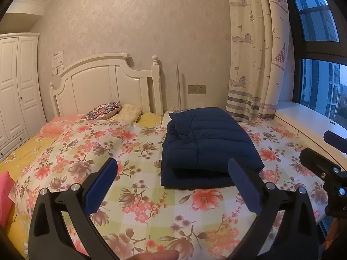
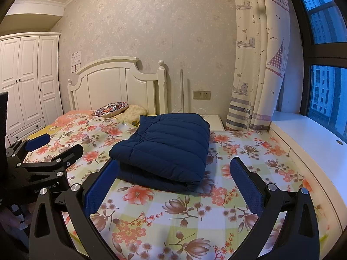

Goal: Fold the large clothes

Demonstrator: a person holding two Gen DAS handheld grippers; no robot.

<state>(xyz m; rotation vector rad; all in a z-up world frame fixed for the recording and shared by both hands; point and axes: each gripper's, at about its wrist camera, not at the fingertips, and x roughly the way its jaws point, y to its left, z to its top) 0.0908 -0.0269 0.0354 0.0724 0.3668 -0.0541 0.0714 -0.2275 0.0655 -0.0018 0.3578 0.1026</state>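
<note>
Navy quilted jacket, folded, on bed ahead of both tongs. Likely light, puffy, slippery; take the thick fold edge. Left tongs and right tongs wide, empty.

One folded jacket, two grippers, two pillows.

A bed with a floral sheet fills the lower frame. A folded navy quilted jacket lies right of centre. At centre left, by the white headboard, rest a patterned cushion and yellow pillow.
</note>
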